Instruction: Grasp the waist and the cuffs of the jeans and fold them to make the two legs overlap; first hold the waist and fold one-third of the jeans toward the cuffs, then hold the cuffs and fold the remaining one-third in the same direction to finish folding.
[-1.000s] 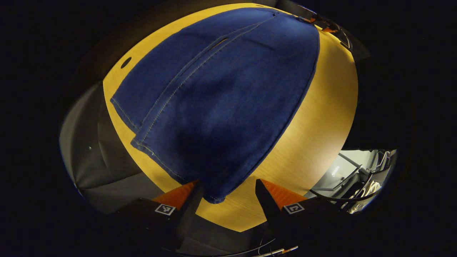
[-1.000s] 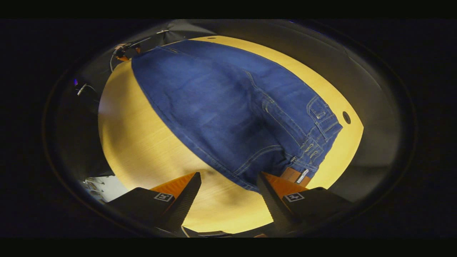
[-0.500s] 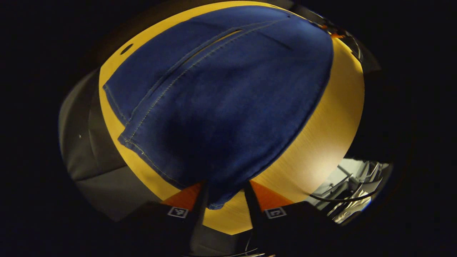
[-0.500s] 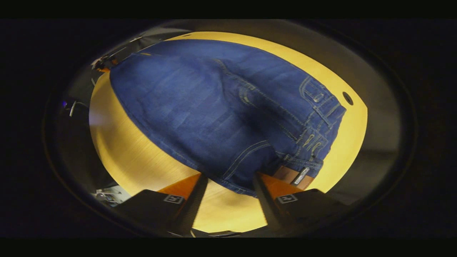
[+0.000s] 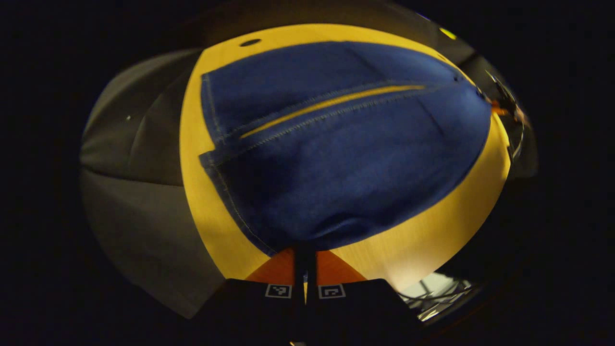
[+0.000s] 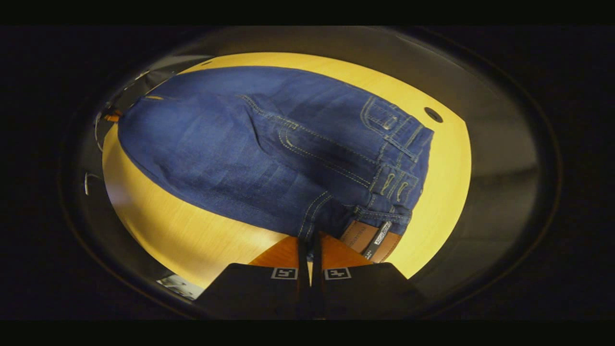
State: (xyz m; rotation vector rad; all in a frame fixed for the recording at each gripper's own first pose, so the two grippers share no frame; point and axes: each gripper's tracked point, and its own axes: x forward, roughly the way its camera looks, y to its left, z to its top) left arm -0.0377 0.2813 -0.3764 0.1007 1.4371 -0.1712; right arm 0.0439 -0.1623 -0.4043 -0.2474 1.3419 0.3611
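In the left gripper view, the left gripper (image 5: 305,250) has its two fingers drawn together on the near corner of a cuff of the jeans (image 5: 336,158), the denim pinched between them right at the hem. From that pinch the cloth spreads outward as two dark blue legs lying flat side by side on the yellow wooden tabletop (image 5: 432,240). A thin strip of bare wood shows between the legs along their inner seams, and pale stitching runs along each seam and around both cuff hems. The nearer leg's long side lies close to the tabletop's near edge, with a band of bare wood between them. Beyond the cuffs a narrow strip of wood runs to the tabletop's end edge, and a small dark hole (image 5: 250,42) sits near the far corner there.

In the right gripper view, the right gripper (image 6: 310,245) is likewise closed on the jeans, its fingers pressed on the fabric at the near corner of the waist, just beside a brown leather patch (image 6: 370,238) on the waistband. Belt loops, a pocket and yellow seam stitching show on the hip area. Bare wood lies open past the waistband toward the end edge, where another dark hole (image 6: 433,114) sits near the far corner, and a wider bare band runs along the near edge.
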